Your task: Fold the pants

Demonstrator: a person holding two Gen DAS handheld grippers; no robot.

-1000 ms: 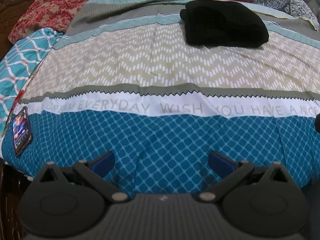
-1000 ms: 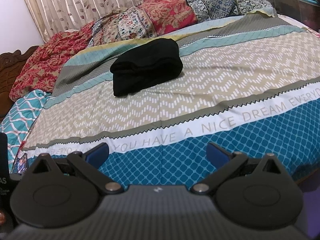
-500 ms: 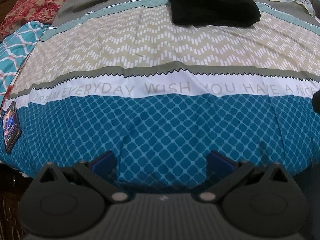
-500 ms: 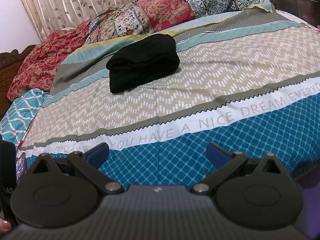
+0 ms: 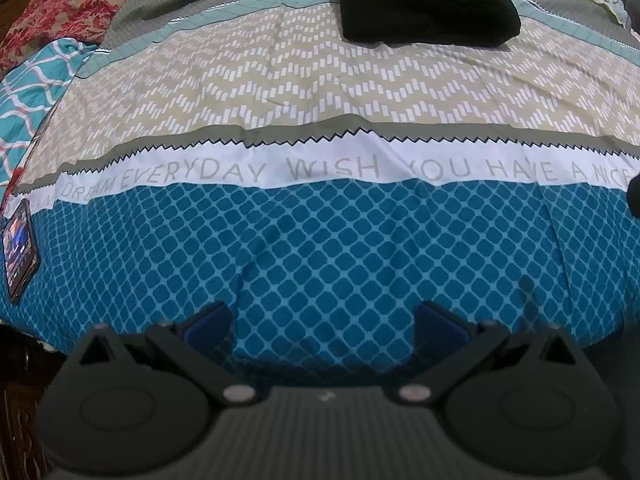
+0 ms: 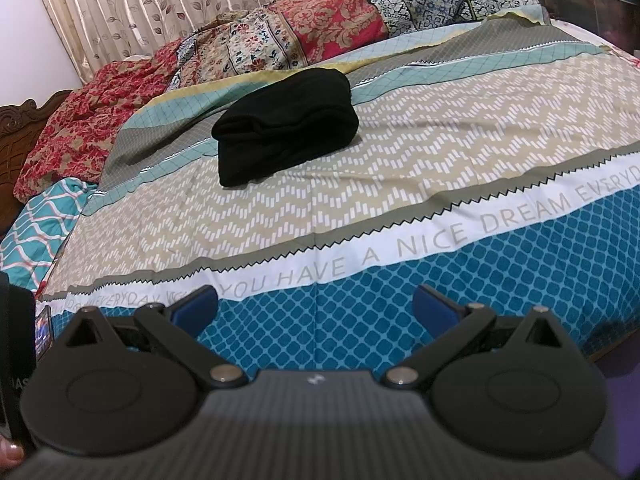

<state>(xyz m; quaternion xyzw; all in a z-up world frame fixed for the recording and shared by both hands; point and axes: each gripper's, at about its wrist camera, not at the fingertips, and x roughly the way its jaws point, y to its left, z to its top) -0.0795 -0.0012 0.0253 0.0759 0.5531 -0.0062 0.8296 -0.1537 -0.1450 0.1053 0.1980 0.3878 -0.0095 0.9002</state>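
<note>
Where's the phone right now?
The dark rectangular phone with its screen lit lies at the far left edge of the left wrist view, on the blue diamond-patterned bedsheet, just below the white text band's left end.

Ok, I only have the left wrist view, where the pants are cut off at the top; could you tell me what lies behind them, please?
Observer: A heap of patterned quilts lies behind the pants, which sit as one folded bundle.
Operator: Thank you. Are the right tongs holding anything?
Observer: No, the right tongs are open and empty, over the near blue band of the sheet.
Operator: And what is beyond the quilts?
Observer: A leaf-print curtain.
</note>
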